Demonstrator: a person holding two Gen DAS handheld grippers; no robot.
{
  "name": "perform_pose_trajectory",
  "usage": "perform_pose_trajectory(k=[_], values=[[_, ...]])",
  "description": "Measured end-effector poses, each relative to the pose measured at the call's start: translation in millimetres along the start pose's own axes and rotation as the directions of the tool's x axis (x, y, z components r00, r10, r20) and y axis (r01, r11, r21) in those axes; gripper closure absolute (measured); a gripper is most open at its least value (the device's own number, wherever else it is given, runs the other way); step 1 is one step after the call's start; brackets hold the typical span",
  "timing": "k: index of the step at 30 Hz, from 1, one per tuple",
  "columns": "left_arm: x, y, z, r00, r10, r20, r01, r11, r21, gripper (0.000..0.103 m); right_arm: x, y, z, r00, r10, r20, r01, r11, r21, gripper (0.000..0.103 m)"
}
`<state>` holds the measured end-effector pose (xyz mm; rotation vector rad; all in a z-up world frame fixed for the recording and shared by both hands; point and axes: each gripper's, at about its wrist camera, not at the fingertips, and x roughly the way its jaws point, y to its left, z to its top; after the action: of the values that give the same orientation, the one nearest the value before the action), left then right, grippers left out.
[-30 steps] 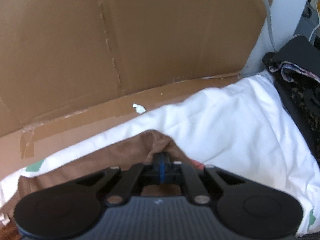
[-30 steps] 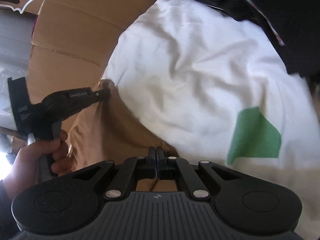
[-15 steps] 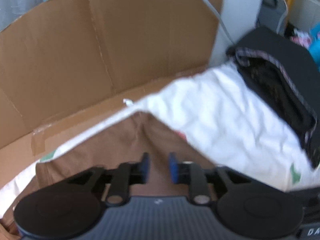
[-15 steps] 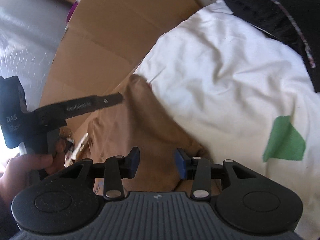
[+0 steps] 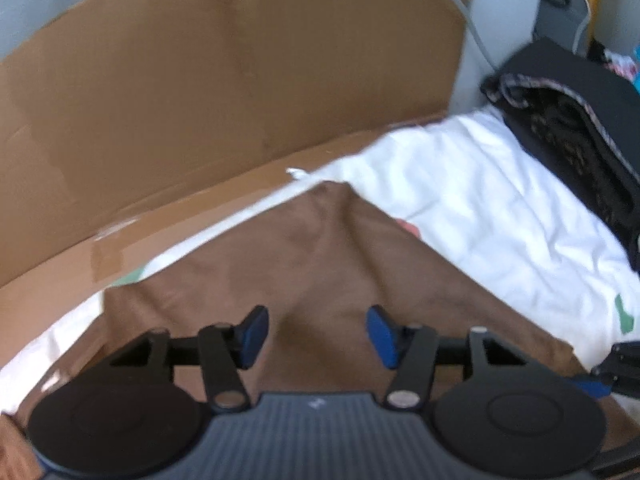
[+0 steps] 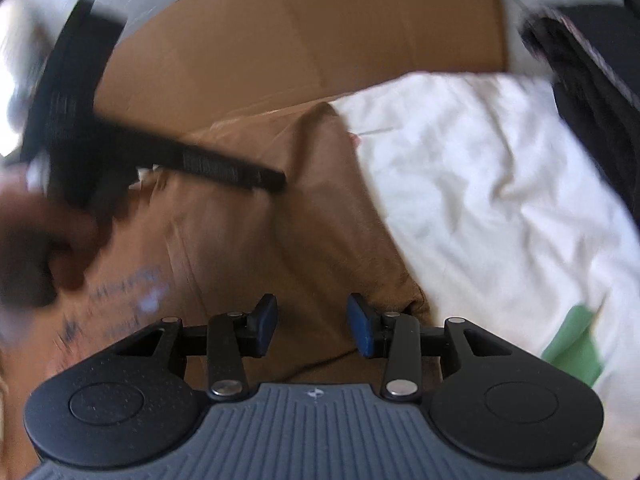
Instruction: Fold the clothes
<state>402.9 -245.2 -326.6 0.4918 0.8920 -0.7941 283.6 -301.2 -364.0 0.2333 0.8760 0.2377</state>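
Note:
A brown garment (image 5: 320, 264) lies spread on a white sheet (image 5: 480, 208), one corner pointing toward the cardboard. My left gripper (image 5: 316, 334) hangs above it, its jaws opening, with nothing between the blue pads. In the right wrist view the same brown garment (image 6: 304, 208) lies below my right gripper (image 6: 312, 326), whose jaws are also opening and hold nothing. The left gripper (image 6: 240, 170), blurred, shows at the left of that view over the cloth, a hand (image 6: 36, 248) holding it.
A cardboard wall (image 5: 224, 80) stands behind the sheet. A dark pile of clothes (image 5: 572, 136) lies at the right. Green patches (image 6: 576, 340) mark the sheet. A grey cable (image 5: 464, 12) runs down the back wall.
Both grippers were shut on the brown garment a second ago; both have let go, opened and drawn back. The garment now lies flatter on the sheet. The right gripper has rolled.

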Motion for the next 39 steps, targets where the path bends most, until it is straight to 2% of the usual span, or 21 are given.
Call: perform_pose_trajectory(k=[2, 5, 6, 8, 12, 19, 23, 26, 28, 30, 32, 33, 39], values=[[-8.7, 7.8, -9.3, 1.000, 0.005, -0.011, -0.005, 1.000, 0.004, 0.048, -2.8, 4.2, -4.2, 1.000, 0.003, -0.002, -0.003, 1.000, -0.026, 0.052], [-18.0, 15.2, -27.1, 0.999, 0.029, -0.038, -0.029, 1.000, 0.008, 0.058, -5.2, 10.5, -8.7, 1.000, -0.015, 0.000, 0.015, 0.998, -0.069, 0.050], [-21.6, 18.5, -33.3, 0.998, 0.035, -0.045, -0.035, 0.999, -0.011, 0.062, -7.1, 11.9, -9.9, 1.000, -0.021, 0.003, 0.021, 0.997, -0.078, 0.050], [-30.8, 25.4, -44.1, 0.998, 0.044, -0.037, -0.046, 0.997, -0.063, 0.063, -13.0, 13.3, -10.7, 0.999, -0.021, 0.028, 0.024, 0.997, -0.076, 0.050], [-43.0, 32.0, -63.3, 0.999, 0.046, -0.007, -0.046, 0.991, -0.129, 0.085, -21.1, 24.1, -9.9, 0.998, 0.006, 0.057, 0.000, 0.995, -0.097, 0.050], [-32.7, 24.3, -74.0, 0.998, 0.056, -0.014, -0.057, 0.993, -0.106, 0.088, -6.8, 35.4, -12.6, 0.999, -0.037, 0.014, 0.039, 0.980, -0.195, 0.050], [-25.1, 27.8, -75.5, 0.996, 0.071, -0.046, -0.076, 0.987, -0.140, 0.085, -3.3, 33.2, -16.5, 0.998, -0.055, 0.009, 0.056, 0.979, -0.198, 0.050], [-27.7, 26.2, -70.6, 0.992, 0.098, -0.082, -0.108, 0.986, -0.131, 0.083, -5.1, 36.7, -18.3, 0.998, -0.065, -0.004, 0.063, 0.977, -0.201, 0.048], [-31.3, 28.2, -66.6, 0.990, 0.096, -0.106, -0.110, 0.985, -0.135, 0.077, -7.0, 33.3, -14.7, 0.999, -0.043, -0.034, 0.037, 0.986, -0.160, 0.044], [-36.6, 33.2, -63.5, 0.988, 0.075, -0.132, -0.096, 0.983, -0.159, 0.068, -11.0, 29.0, -8.5, 0.998, -0.008, -0.066, 0.000, 0.993, -0.119, 0.044], [-47.1, 36.8, -60.9, 0.985, 0.087, -0.152, -0.113, 0.979, -0.172, 0.064, -18.2, 27.9, 0.3, 0.996, 0.013, -0.089, -0.023, 0.993, -0.113, 0.044], [-53.4, 38.4, -59.8, 0.982, 0.095, -0.163, -0.124, 0.976, -0.178, 0.057, -23.0, 28.2, 5.0, 0.995, 0.019, -0.098, -0.030, 0.993, -0.118, 0.044], [-122.3, 47.1, -61.3, 0.970, 0.129, -0.207, -0.180, 0.952, -0.249, 0.038, -70.1, 30.0, 41.7, 0.991, 0.013, -0.131, -0.023, 0.997, -0.075, 0.044]])
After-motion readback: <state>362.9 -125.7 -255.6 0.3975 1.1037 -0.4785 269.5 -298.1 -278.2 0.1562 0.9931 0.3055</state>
